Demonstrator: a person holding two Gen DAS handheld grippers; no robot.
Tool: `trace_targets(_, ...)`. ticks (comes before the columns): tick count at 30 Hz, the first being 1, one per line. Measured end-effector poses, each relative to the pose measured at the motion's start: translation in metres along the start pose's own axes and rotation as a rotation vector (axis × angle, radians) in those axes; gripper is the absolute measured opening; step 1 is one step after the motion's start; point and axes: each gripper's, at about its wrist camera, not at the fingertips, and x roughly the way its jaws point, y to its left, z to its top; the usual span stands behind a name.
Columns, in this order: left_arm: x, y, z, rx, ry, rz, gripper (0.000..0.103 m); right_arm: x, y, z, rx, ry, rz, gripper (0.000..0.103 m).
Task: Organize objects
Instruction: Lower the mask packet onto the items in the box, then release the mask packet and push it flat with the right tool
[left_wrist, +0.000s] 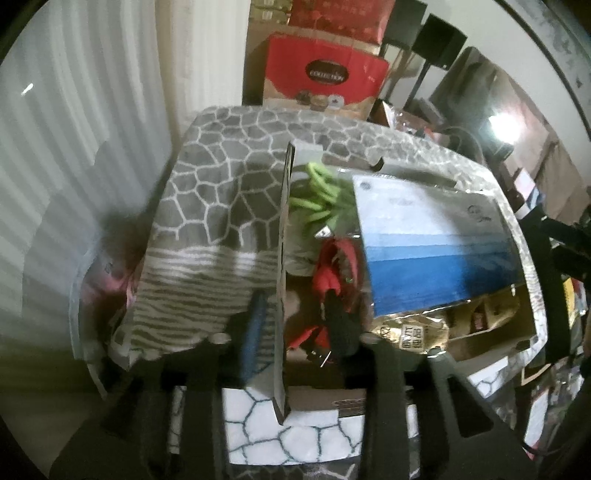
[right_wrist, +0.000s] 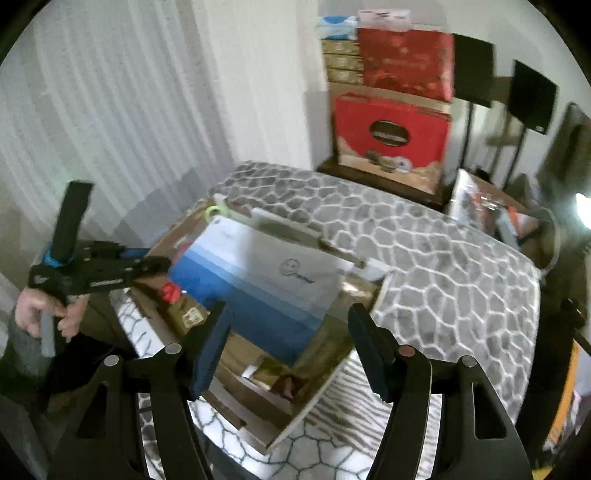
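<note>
The cardboard box (right_wrist: 295, 417) sits open on the patterned blanket (right_wrist: 443, 266), a blue-and-white bag (right_wrist: 266, 280) lying across its top. My left gripper (left_wrist: 291, 343) straddles the box's upright flap (left_wrist: 282, 258), jaws apart. My right gripper (right_wrist: 288, 332) hovers over the bag, jaws wide

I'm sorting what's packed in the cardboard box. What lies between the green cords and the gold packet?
In the left wrist view, red and black items lie between the green cords and gold packet, beside the blue-white packet.

A red gift box (right_wrist: 393, 138) stands behind the pebble-patterned blanket (right_wrist: 443, 266), beside white curtains (right_wrist: 110, 129).
</note>
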Motion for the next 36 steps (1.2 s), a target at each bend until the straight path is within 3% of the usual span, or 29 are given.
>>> trace_targets(6, -0.015, -0.01, 0.002, 0.023, -0.039, 0.004, 0.048, -0.007, -0.004, -0.012, 0.113, -0.023, -0.058, 0.077)
trace_targets(9, -0.022, -0.016, 0.002, 0.036, -0.057, 0.001, 0.063, -0.008, -0.004, -0.017, 0.149, -0.034, -0.087, 0.081)
trace_targets(13, -0.032, -0.023, 0.001, 0.048, -0.076, -0.006, 0.066, -0.01, -0.003, -0.024, 0.187, -0.038, -0.147, 0.088)
trace_targets(16, -0.037, -0.027, -0.001, 0.056, -0.094, -0.01, 0.075, -0.012, 0.002, -0.029, 0.198, -0.038, -0.181, 0.091)
trace_targets(19, -0.036, -0.029, -0.002, 0.07, -0.1, 0.009, 0.075, -0.011, 0.004, -0.033, 0.208, -0.04, -0.188, 0.093)
trace_targets(23, -0.024, -0.02, 0.0, 0.045, -0.066, -0.002, 0.063, 0.0, -0.012, -0.038, 0.297, -0.012, -0.149, 0.093)
trace_targets(25, -0.014, -0.013, 0.0, 0.026, -0.038, -0.004, 0.047, 0.005, -0.021, -0.042, 0.323, 0.003, -0.132, 0.091)
trace_targets(28, -0.002, -0.006, -0.002, 0.012, -0.002, -0.02, 0.035, 0.013, -0.029, -0.045, 0.35, 0.022, -0.084, 0.08)
trace_targets(36, 0.014, -0.001, -0.004, 0.01, 0.024, -0.01, 0.024, 0.035, -0.037, -0.05, 0.402, 0.063, 0.038, 0.044)
